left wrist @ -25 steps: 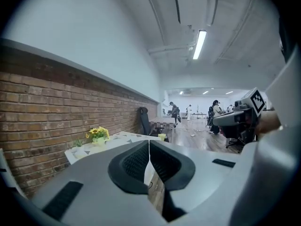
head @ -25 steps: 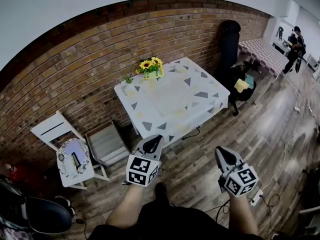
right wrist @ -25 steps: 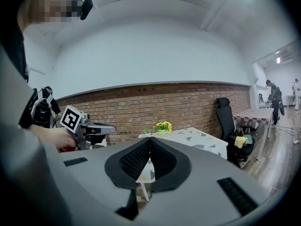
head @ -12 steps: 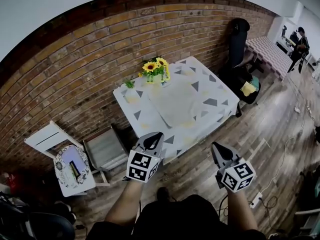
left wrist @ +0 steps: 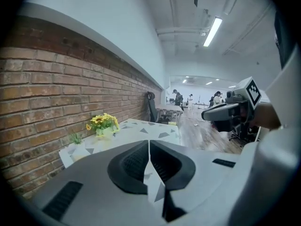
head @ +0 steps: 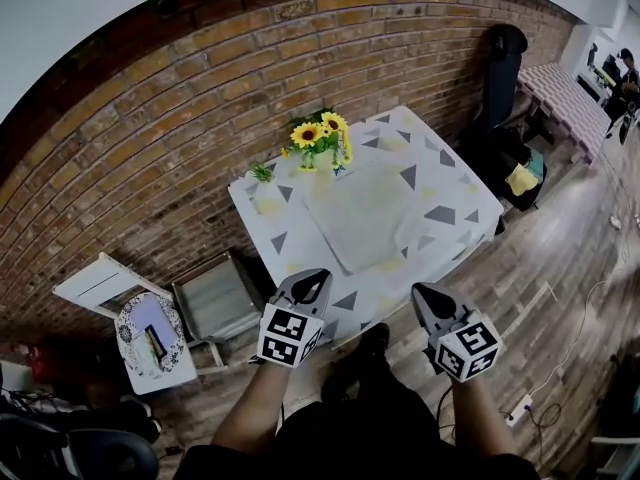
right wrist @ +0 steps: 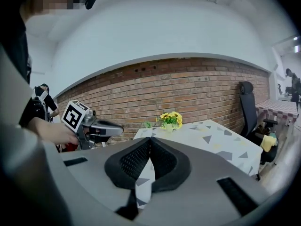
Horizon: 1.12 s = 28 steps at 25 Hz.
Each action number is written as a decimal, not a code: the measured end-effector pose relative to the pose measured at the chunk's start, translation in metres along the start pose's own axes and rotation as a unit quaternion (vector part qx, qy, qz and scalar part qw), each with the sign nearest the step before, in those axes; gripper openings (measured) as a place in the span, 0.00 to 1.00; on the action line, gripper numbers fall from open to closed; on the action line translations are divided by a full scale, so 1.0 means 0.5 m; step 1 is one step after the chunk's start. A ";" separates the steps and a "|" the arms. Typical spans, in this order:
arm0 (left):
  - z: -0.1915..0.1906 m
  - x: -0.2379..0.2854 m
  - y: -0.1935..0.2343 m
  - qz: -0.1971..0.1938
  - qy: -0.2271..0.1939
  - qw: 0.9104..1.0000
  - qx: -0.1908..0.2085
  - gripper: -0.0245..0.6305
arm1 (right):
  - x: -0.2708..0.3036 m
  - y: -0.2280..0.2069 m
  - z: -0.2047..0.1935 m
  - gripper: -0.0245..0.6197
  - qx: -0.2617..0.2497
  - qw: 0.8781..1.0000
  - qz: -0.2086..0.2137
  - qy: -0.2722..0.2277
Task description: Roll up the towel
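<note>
Two grippers are hanging side by side just short of the desk's [head: 455, 203] near edge. The left gripper [head: 318, 276] and the right gripper [head: 420, 293] are both showing jaws pressed together with nothing between them. The towel [head: 365, 213] is lying flat and unrolled at the middle of the desk, apart from both grippers.

A vase of sunflowers [head: 322, 136] is standing at the desk's far edge by the brick wall [head: 180, 138], near the towel's far corner. A small green plant [head: 262, 172] is sitting to its left.

A grey chair [head: 215, 293] is crowding the desk's left corner, with a white folding chair [head: 100, 280] and a patterned stool [head: 150, 328] further left. A black office chair [head: 505, 53] and a dark seat bearing a yellow thing [head: 520, 180] are flanking the right side.

The wooden floor [head: 540, 298] is opening out to the right, where a power strip [head: 520, 408] is lying. The near edge of the desk is facing the grippers.
</note>
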<state>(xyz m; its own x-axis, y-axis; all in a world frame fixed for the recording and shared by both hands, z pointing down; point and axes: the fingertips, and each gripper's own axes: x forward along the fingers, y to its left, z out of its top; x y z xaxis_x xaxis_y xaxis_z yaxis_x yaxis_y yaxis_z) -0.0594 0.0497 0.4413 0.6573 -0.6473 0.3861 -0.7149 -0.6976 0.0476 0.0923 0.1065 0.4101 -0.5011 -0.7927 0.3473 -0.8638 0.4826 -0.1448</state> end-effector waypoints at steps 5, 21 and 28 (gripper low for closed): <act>-0.006 0.104 0.029 0.010 0.033 0.999 -0.011 0.07 | 0.111 -0.094 0.000 0.06 -0.006 0.999 0.035 0.023; -0.054 0.238 0.095 0.016 0.106 0.994 -0.014 0.07 | 0.289 -0.094 -0.089 0.21 -0.046 0.979 0.140 0.137; -0.139 0.223 0.094 -0.048 0.123 0.991 -0.011 0.08 | 0.323 0.000 -0.219 0.26 -0.103 0.959 0.139 0.224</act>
<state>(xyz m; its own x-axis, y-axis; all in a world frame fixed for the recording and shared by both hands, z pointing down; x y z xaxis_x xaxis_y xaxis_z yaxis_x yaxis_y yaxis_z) -0.0362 -0.0338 0.5504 0.6466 -0.4809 0.5922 -0.6580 -0.7443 0.1142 0.0169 0.0192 0.5675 -0.5973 -0.4063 0.6915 -0.6486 0.7518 -0.1186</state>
